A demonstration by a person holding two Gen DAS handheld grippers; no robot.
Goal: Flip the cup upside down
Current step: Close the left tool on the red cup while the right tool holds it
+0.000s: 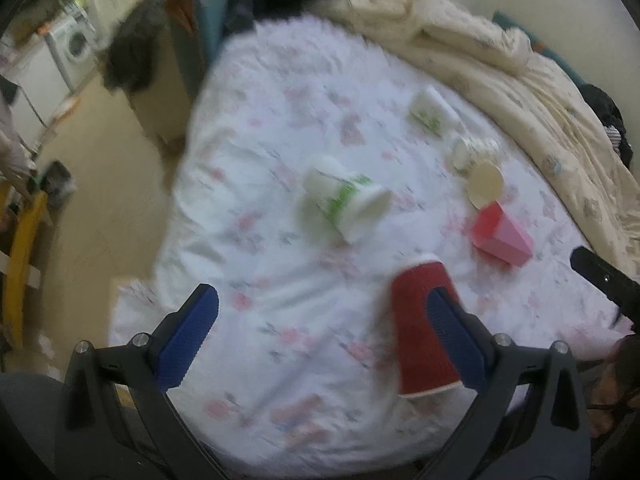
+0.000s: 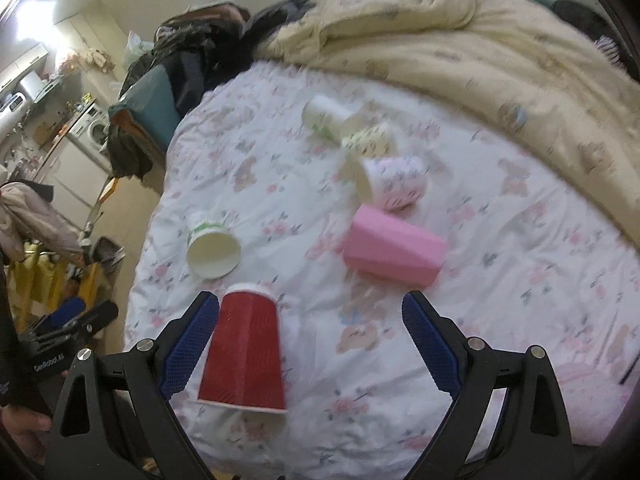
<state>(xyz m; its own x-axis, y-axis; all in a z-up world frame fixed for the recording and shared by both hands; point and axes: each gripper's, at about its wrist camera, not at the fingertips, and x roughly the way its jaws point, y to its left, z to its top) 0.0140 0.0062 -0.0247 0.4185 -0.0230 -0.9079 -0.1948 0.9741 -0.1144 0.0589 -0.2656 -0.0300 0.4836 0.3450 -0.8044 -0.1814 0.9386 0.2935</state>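
A red ribbed paper cup (image 1: 420, 320) (image 2: 244, 344) stands upside down on the floral bedsheet, rim down. My left gripper (image 1: 320, 340) is open; its right finger (image 1: 452, 336) is just in front of the red cup. My right gripper (image 2: 310, 344) is open; its left finger (image 2: 188, 352) is right beside the red cup, contact unclear. A pink cup (image 2: 394, 248) (image 1: 504, 236) lies on its side. A white cup with green print (image 1: 344, 204) (image 2: 212, 244) lies on its side too.
Other paper cups (image 2: 392, 182) (image 2: 328, 120) (image 1: 434, 110) lie on their sides farther back on the sheet (image 2: 500, 280). A cream duvet (image 2: 460, 40) is bunched along the far and right side. Dark clothes (image 2: 188, 52) pile at the bed's far left; floor and washing machine (image 1: 74, 42) lie left.
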